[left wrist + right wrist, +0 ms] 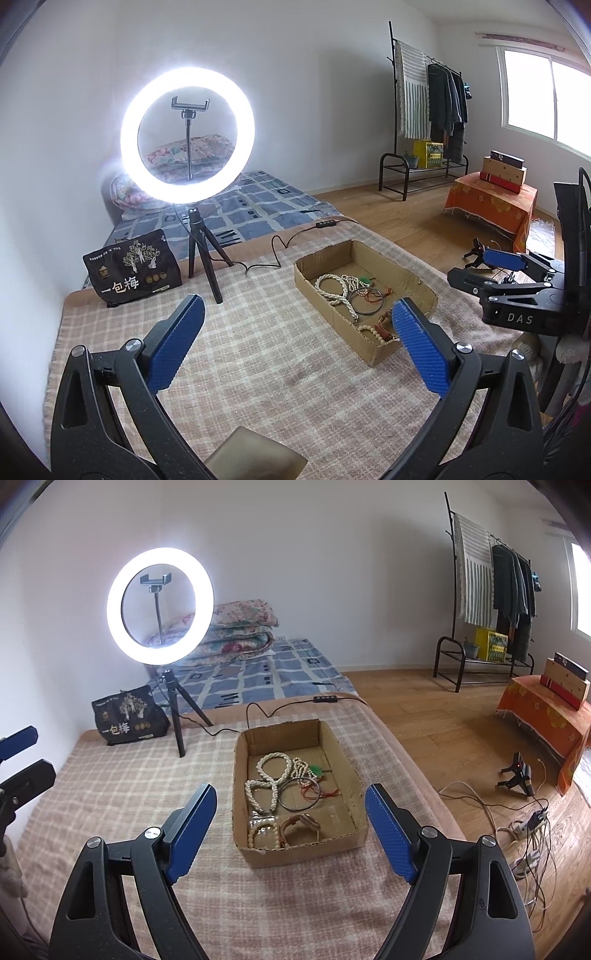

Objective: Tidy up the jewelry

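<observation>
I am holding my left tool above the checked blanket, and its two blue pads are standing wide apart, gripping nothing. My right tool is also released, with its pads spread to both sides of the cardboard box in its view. The box is lying on the blanket, to the right of my left tool and just in front of my right one.

The jewelry is all resting inside this box. A white pearl necklace is lying looped in the middle, touching a thin dark bangle. Beside them a green pendant with red cord is showing. At the near end of the box a beaded bracelet and a brown bracelet are sitting side by side.

Behind the box a lit ring light is standing on its tripod, with a black snack bag near it.
</observation>
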